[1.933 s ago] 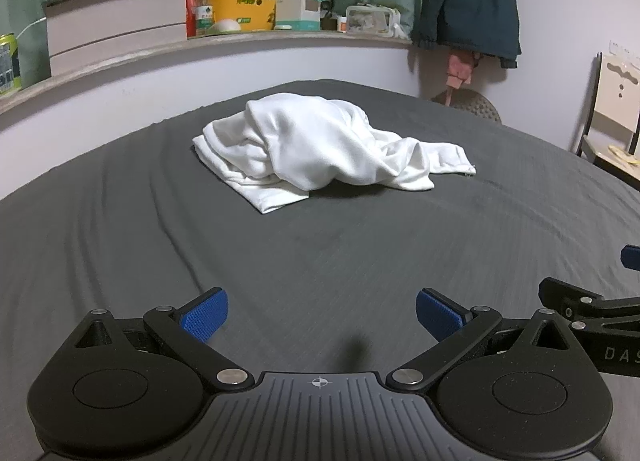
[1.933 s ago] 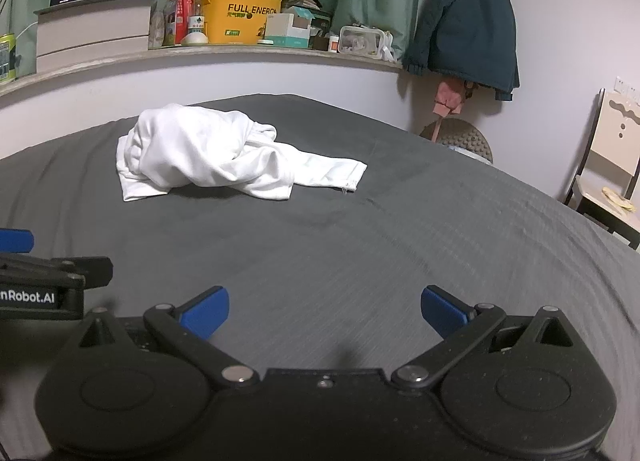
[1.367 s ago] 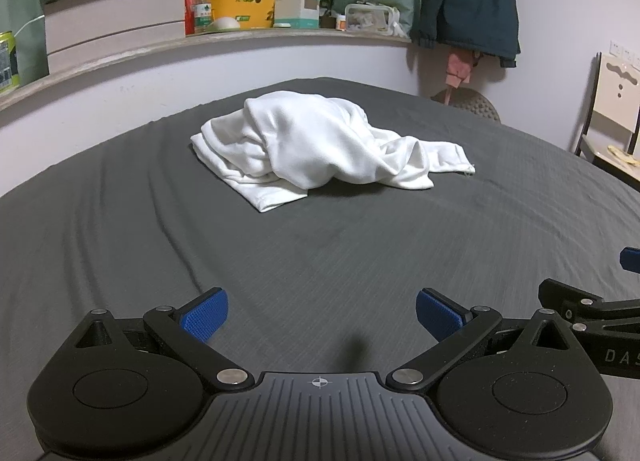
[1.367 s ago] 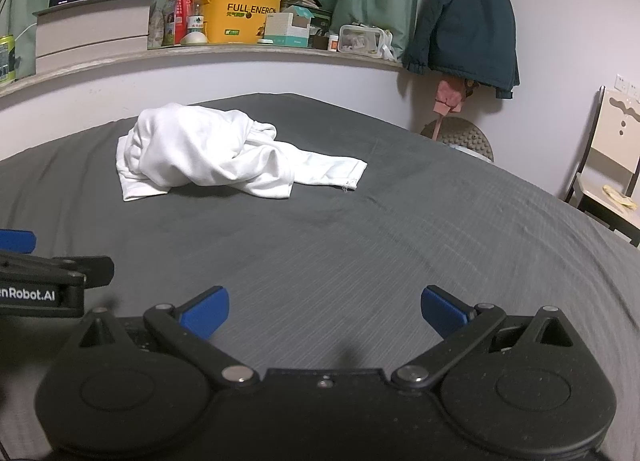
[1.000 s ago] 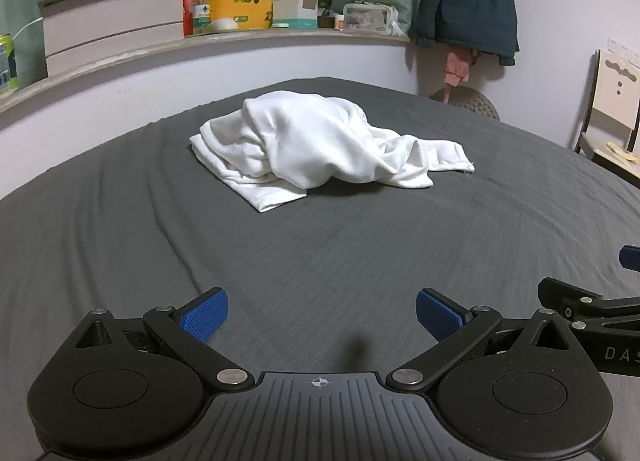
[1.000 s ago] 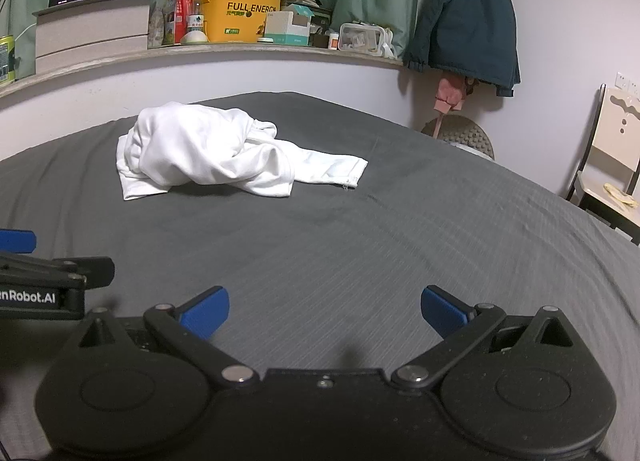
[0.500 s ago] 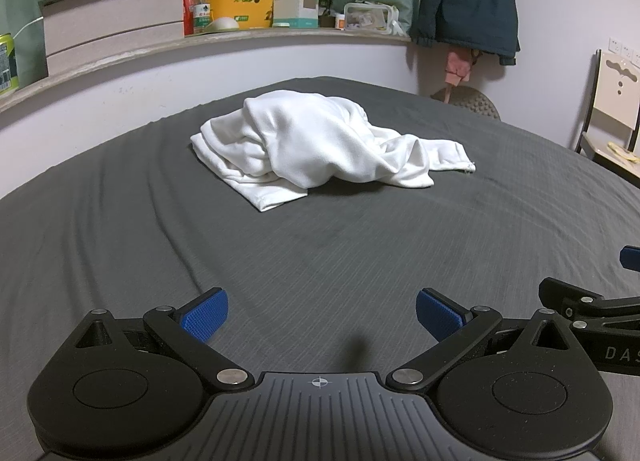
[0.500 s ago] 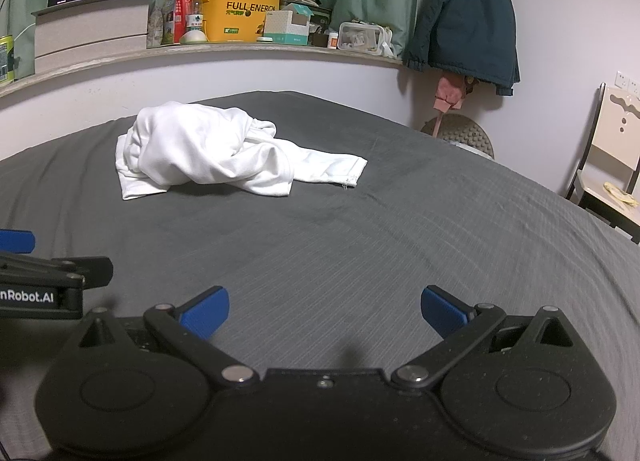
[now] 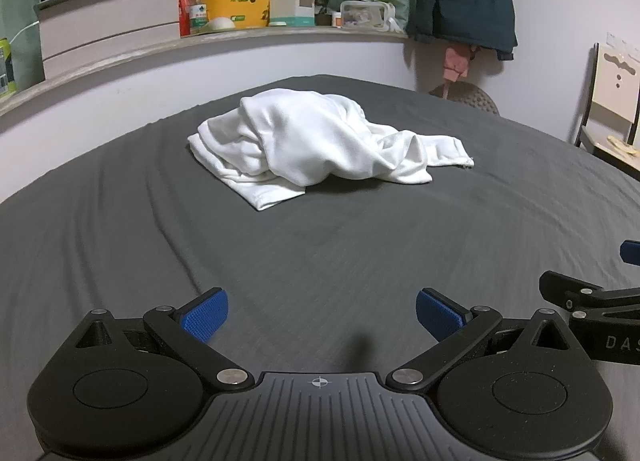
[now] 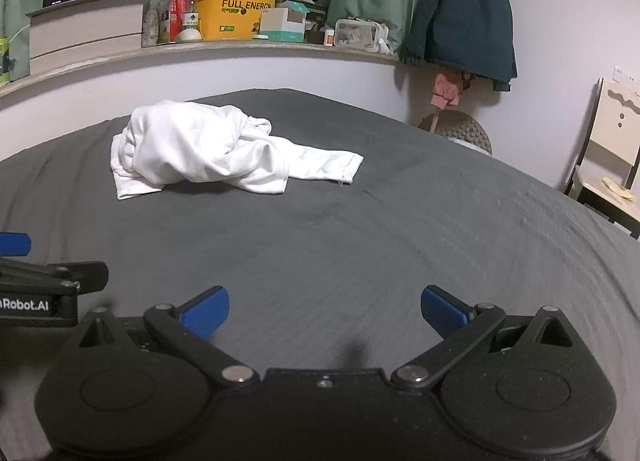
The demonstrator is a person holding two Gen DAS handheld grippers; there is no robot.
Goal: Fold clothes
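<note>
Far up the dark grey bedsheet [image 9: 320, 261] lay the crumpled white cotton garment [image 9: 320, 141], untouched; left gripper [image 9: 322, 311] and right gripper [image 10: 325, 309] hovered spread wide, empty, folding unstarted, reaching next

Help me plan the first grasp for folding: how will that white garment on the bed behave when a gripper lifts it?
The white garment lies in a crumpled heap with soft folds, so it will likely be floppy and drape rather than hold shape. A sleeve-like end trails out flat, so a lift from one point would probably drag the rest unevenly. It looks light, and the dark bedsheet may catch it slightly.
</note>
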